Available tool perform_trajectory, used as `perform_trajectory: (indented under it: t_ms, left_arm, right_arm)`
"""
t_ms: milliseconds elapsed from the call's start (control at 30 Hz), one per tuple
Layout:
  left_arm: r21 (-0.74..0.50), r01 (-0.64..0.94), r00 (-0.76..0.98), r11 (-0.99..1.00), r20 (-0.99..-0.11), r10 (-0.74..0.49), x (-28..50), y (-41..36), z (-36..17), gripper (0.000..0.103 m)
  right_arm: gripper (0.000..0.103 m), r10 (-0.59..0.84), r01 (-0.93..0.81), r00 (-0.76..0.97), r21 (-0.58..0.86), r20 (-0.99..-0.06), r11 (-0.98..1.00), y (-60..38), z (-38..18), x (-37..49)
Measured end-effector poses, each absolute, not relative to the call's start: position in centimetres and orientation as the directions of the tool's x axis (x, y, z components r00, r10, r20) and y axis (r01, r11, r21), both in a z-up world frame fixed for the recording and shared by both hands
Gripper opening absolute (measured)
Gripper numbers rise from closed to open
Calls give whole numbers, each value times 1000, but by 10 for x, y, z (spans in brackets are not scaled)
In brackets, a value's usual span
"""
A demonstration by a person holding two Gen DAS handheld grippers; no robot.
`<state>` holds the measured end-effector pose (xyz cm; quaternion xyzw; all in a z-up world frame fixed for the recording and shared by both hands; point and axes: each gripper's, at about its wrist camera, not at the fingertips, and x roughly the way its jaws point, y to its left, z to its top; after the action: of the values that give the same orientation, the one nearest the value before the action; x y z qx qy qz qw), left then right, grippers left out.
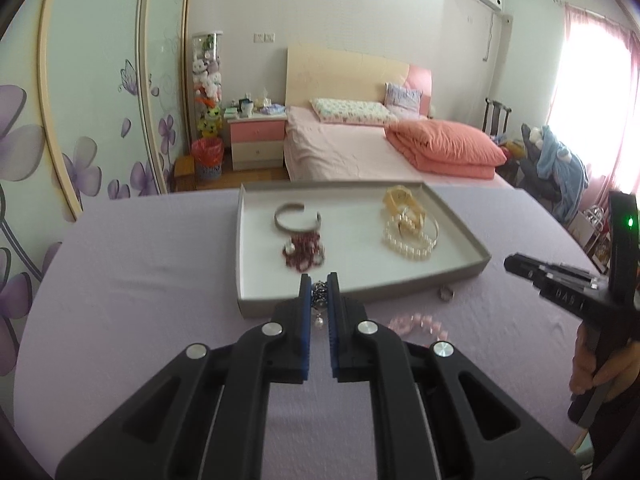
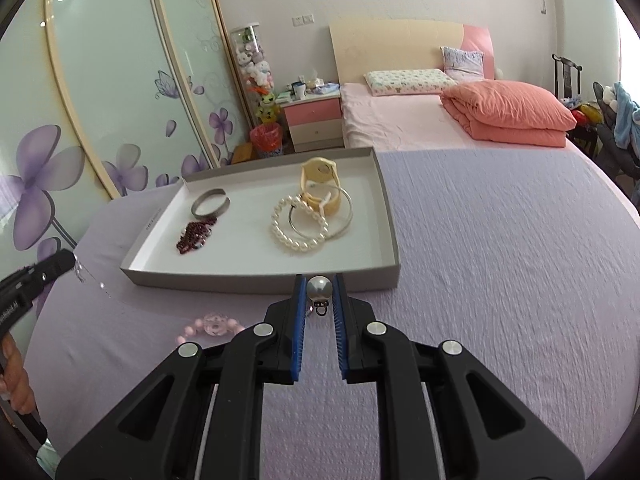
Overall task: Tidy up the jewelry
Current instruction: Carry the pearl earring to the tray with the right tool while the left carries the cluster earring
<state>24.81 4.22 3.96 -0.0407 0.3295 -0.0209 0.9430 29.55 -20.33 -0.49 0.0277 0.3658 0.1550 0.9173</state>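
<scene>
Black claw arms with blue pads fill the foreground of both wrist views. Left claw (image 1: 319, 286): pressed together on a small dark silver chain piece (image 1: 319, 298), from which a pale bead hangs between the pads. The piece is held above the near rim of the tray. Right claw (image 2: 319, 288): pinching a pearl earring (image 2: 319, 288), the round pearl seated between the pad tips and a small metal ring hanging below it, just in front of the tray's near wall.

Grey shallow tray (image 2: 256, 282) sits on the lilac-covered worktop (image 2: 500, 260). Contents, left part: a silver cuff bangle (image 2: 211, 202) and, just in front of it, a heap of dark red beads (image 2: 196, 234). Contents, right part: a white pearl bracelet (image 2: 298, 226) overlapping a thin silver hoop (image 2: 340, 210), with a cream-yellow band (image 2: 320, 184) behind and touching them.

Outside the tray, on the worktop near the left claw's right side, lies a pink bead bracelet (image 1: 418, 322). A small object (image 1: 445, 293) rests on the cloth just beside the tray's near right corner; its type cannot be determined.

A hand (image 1: 596, 364) grips the right device's handle at the edge of the left view.

Background: a pink bed (image 2: 400, 120) and a folded coral quilt (image 2: 508, 114).
</scene>
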Motion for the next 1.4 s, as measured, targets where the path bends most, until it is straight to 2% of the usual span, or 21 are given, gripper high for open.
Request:
perform_trajectory:
  t_ms: [467, 933, 1400]
  left_arm:
    - [-105, 5, 810, 995, -582, -65, 291, 41, 71, 8]
    - [-126, -15, 781, 992, -621, -67, 360, 43, 47, 8]
    - [-136, -4, 753, 991, -652, -87, 397, 43, 22, 8]
  right_arm:
    - [14, 320, -297, 708, 146, -629, 944, -186, 12, 313]
    - [14, 326, -327, 708, 118, -627, 938, -163, 8, 356]
    - [14, 322, -332, 693, 111, -645, 937, -155, -6, 386]
